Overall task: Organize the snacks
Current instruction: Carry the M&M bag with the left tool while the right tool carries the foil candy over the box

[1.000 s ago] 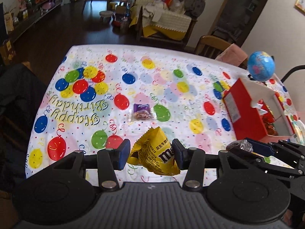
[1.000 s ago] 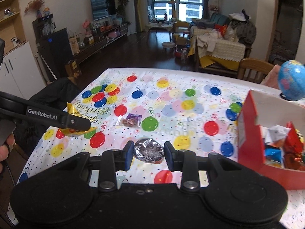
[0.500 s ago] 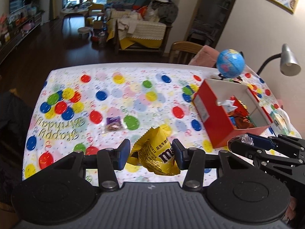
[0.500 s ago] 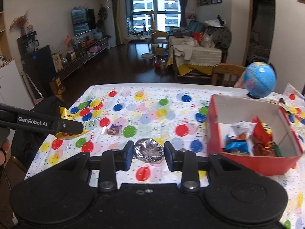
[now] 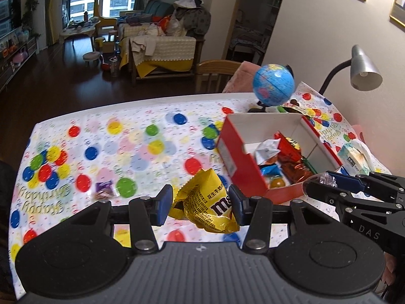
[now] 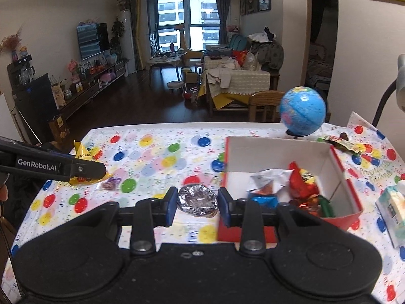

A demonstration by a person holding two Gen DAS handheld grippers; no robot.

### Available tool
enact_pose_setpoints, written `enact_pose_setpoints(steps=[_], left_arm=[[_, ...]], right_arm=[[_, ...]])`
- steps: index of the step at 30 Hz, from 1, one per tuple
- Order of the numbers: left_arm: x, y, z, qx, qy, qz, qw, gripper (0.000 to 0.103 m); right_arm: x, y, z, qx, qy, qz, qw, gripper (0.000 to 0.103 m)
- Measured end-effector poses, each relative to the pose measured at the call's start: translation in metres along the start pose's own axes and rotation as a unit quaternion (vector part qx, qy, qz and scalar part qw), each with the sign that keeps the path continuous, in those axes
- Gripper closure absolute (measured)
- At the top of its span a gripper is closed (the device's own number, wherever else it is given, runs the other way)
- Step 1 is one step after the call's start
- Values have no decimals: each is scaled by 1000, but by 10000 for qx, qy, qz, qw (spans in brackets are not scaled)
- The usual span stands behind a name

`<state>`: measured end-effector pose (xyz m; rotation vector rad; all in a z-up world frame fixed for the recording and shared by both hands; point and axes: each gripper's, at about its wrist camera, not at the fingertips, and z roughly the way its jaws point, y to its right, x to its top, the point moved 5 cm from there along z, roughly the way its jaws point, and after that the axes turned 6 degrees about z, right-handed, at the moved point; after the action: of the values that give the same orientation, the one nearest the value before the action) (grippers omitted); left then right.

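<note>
My left gripper (image 5: 201,206) is shut on a yellow candy bag (image 5: 206,206), held above the table just left of the red snack box (image 5: 240,162). My right gripper (image 6: 197,202) is shut on a round silver foil snack (image 6: 198,200), close to the red snack box's (image 6: 229,152) near left corner. Several wrapped snacks lie inside the box. The right gripper (image 5: 326,183) shows in the left wrist view at the box's near right side. In the right wrist view the left gripper (image 6: 93,171) with the yellow bag (image 6: 82,153) sits far left. A small purple packet (image 5: 103,190) lies on the tablecloth.
A balloon-print tablecloth (image 5: 126,139) covers the table. A blue globe (image 5: 273,84) stands behind the box, a grey desk lamp (image 5: 364,69) at the right, and a tissue pack (image 6: 392,210) right of the box. A wooden chair (image 5: 217,72) stands at the far edge.
Both grippers have risen and swung right toward the red box, each keeping its snack. The box now looks larger and closer in both views.
</note>
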<state>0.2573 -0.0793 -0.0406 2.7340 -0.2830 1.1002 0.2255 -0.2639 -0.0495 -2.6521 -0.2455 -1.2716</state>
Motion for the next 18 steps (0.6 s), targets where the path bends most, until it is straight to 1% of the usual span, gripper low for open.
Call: enact_pose_setpoints(steps=[10,18], left_arm=[[29,72,46,-2,-108,266,9996,55],[46,119,97,-35,-321,470,9984,55]], right_arm=[[10,77,9,-124,-7,93,9999,71],[12,140,30,-350,-88,254,9990,71]])
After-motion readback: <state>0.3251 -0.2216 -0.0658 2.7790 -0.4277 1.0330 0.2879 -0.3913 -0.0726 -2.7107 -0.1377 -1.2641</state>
